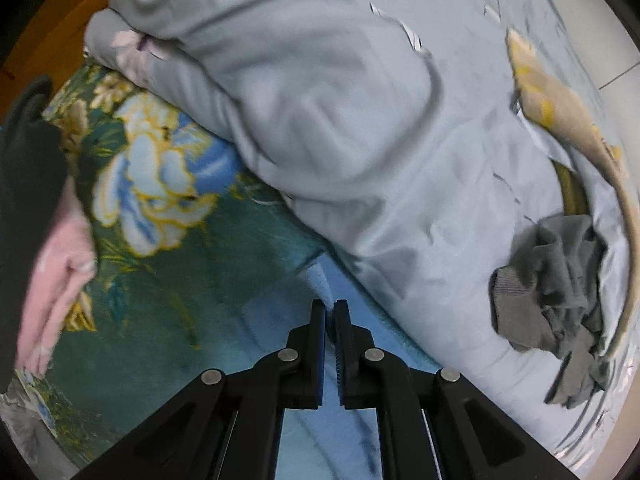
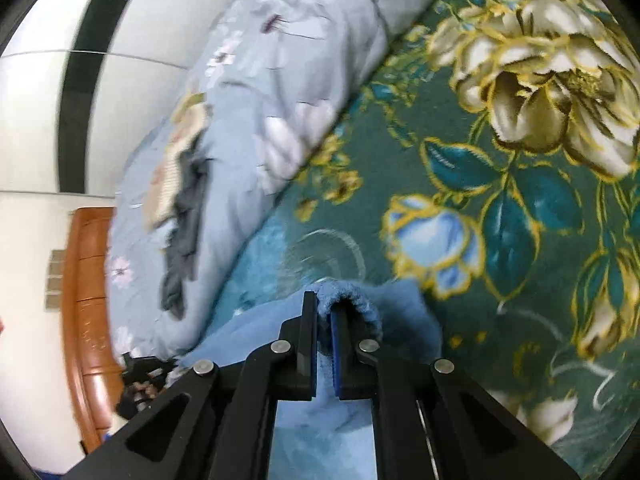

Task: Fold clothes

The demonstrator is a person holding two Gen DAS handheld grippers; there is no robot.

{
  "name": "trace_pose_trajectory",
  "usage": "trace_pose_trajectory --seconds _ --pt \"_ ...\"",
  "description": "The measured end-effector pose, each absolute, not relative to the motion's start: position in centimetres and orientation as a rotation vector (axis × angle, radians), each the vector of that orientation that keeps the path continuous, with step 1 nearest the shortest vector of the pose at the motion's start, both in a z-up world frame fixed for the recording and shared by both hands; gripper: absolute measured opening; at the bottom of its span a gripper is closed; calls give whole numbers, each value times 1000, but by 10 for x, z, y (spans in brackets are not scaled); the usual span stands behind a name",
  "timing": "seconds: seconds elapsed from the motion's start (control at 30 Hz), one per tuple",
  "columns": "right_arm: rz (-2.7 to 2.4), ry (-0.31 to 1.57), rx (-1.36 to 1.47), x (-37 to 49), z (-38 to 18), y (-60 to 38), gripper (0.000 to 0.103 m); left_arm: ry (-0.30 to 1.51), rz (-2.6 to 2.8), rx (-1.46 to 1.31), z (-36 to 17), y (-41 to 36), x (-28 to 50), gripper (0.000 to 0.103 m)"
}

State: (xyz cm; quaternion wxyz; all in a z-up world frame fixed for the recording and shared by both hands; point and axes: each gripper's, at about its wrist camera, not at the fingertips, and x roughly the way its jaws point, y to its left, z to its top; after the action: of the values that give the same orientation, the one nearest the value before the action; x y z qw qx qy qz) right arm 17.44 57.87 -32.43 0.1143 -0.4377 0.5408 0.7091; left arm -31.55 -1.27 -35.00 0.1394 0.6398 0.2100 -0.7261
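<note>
Left wrist view: left gripper (image 1: 329, 307) is pinched on the blue fleece garment (image 1: 344, 420). Right gripper (image 2: 324, 303) clamps its rolled edge above the floral blanket (image 2: 520, 208).

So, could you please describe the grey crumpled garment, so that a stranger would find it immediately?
Start at the big pale blue quilt heaped on the green floral blanket. The grey garment lies crumpled on top of the quilt, next to a beige and yellow cloth. It is the only plain dark grey piece there, with a ribbed cuff showing.
</note>
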Motion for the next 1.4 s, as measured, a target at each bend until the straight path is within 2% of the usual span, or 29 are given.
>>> trace_pose_trajectory --seconds 0.1,0.17,0.23,0.3,0.37,0.47,0.53,0.57,0.6,0.67,0.8,1.03,1.1,1.17,1.23,1.33,1.37,1.4 --pt "2056 1555 -1291 167 -335 584 5 694 -2191 1848 -352 -9 -318 9" --pt "2054 1532 -1279 166 -336 587 5 755 -2262 1844 -347 -14 -316 29" --pt "2048 1513 -1271 166 -337 588 5 812 -2320 1826 -339 -23 -309 44" --pt "2038 1496 -1279 165 -338 586 5 861 -2367 1799 -331 -35 -301 48" --pt "2026 1501 -1301 163 -340 583 8 846 -2372 1773 -328 -50 -291 61" --pt "2047 1453 -1326 166 -329 580 9 820 -2340 1765 -333 -72 -276 64" --pt "2069 1427 -1328 170 -319 577 15 814 -2294 1790 -344 -82 -267 64" --pt "2079 1408 -1327 172 -313 575 23 820 -2283 1804 -352 -81 -263 64" --pt "2084 1369 -1318 178 -307 572 39 826 -2272 1817 -359 -80 -260 64" --pt "2082 1327 -1275 193 -297 568 60 838 -2248 1844 -375 -78 -253 64" --pt "1992 1401 -1202 234 -301 558 61 886 -2207 1867 -405 -74 -241 64" --pt "1850 1709 -1109 257 -346 511 62 908 -2234 1789 -411 -73 -238 61" --pt "1823 1753 -1046 253 -354 508 62 918 -2234 1773 -410 -76 -238 56" --pt "1793 1781 -981 249 -361 509 62 932 -2223 1763 -409 -79 -237 43" --pt "1761 1807 -919 245 -367 510 62 950 -2211 1753 -408 -82 -236 37" --pt "1702 1839 -866 242 -371 514 62 997 -2207 1735 -406 -84 -233 24" --pt "1697 1839 -858 241 -370 515 61 1013 -2206 1726 -404 -84 -232 19" --pt "1697 1835 -854 240 -368 516 56 1029 -2205 1716 -403 -85 -231 16"
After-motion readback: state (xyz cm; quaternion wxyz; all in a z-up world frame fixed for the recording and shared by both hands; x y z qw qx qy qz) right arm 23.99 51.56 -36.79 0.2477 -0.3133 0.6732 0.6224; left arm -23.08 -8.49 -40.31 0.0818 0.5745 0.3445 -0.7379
